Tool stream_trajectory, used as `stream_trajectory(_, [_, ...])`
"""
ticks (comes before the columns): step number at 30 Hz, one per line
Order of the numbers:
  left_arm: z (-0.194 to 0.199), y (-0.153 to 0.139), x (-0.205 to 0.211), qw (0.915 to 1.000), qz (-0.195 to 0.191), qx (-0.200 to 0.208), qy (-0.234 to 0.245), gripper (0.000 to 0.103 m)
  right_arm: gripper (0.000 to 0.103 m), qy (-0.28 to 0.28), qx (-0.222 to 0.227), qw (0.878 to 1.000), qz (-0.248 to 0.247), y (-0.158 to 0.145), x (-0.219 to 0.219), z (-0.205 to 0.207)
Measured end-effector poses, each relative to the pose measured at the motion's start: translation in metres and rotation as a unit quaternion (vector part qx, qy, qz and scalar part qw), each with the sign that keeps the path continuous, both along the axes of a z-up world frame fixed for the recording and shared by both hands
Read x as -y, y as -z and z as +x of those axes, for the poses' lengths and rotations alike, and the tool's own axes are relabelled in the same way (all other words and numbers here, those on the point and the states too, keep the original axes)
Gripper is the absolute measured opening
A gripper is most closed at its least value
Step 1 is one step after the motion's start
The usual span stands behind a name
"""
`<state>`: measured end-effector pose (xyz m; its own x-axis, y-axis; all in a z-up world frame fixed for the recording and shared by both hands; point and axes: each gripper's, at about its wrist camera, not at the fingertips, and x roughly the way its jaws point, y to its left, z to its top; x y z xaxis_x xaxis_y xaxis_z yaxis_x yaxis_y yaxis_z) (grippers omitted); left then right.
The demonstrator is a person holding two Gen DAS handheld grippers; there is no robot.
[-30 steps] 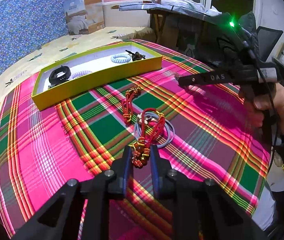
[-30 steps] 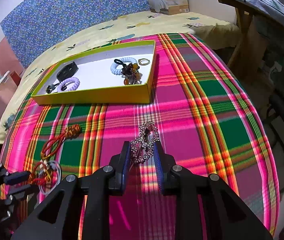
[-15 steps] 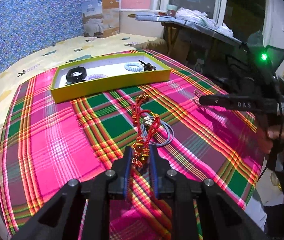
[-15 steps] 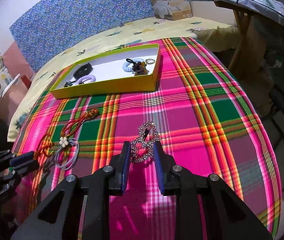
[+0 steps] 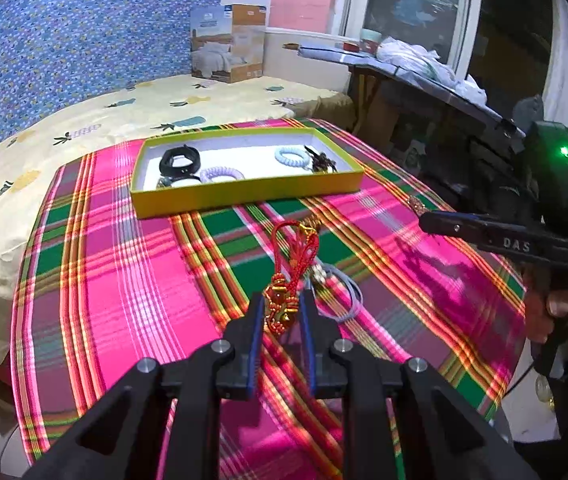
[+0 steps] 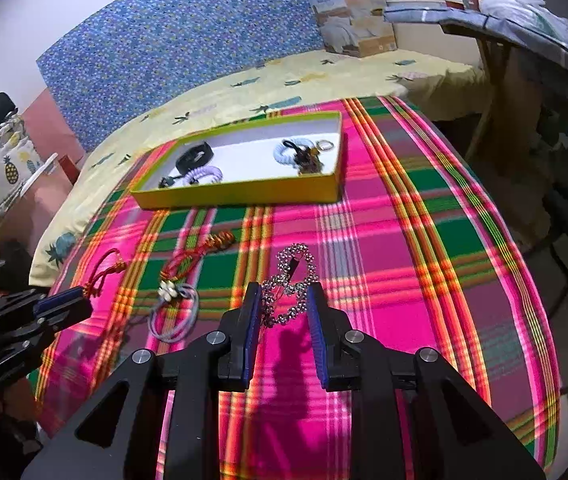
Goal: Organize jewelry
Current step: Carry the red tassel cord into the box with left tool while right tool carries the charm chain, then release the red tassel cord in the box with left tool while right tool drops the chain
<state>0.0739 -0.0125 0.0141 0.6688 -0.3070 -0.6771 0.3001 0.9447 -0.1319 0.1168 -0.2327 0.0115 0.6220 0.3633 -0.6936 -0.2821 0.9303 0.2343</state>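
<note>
Plaid cloth [image 5: 123, 280]: red knot charm [image 5: 281, 304] btwn left claw [image 5: 280, 312] pads.

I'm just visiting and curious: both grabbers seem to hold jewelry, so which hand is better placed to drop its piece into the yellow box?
Probably right: its rhinestone clip is lifted free, while the left gripper's red cord looks tangled with hair ties.

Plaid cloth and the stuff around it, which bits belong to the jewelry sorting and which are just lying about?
Part of the job:
- yellow tray
- red cord charm, in left gripper
- rhinestone piece, in right gripper
- grey hair ties
- coil ties in tray

Just lying about:
- cardboard box
- blue board
- side table
</note>
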Motion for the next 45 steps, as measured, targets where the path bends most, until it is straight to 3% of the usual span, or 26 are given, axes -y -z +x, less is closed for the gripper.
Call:
stream_trajectory(10, [0.049, -0.016, -0.002, 0.9998, -0.005, 0.004, -0.018, 0.018, 0.023, -0.027, 0.02, 0.999, 0.005, -0.021, -0.022, 0.028])
stream_trajectory(21, [0.12, -0.027, -0.002, 0.9993, -0.008, 0.009, -0.035, 0.018, 0.023, -0.048, 0.012, 0.999, -0.006, -0.018, -0.044, 0.083])
stream_trajectory(33, [0.202, 0.003, 0.005, 0.9983, 0.007, -0.031, -0.049, 0.018, 0.023, -0.057, -0.023, 0.998, -0.018, 0.004, -0.057, 0.143])
stream_trajectory(45, [0.242, 0.027, 0.013, 0.9961, 0.009, -0.067, -0.058, 0.018, 0.024, -0.05, -0.064, 0.996, -0.044, 0.029, -0.061, 0.166])
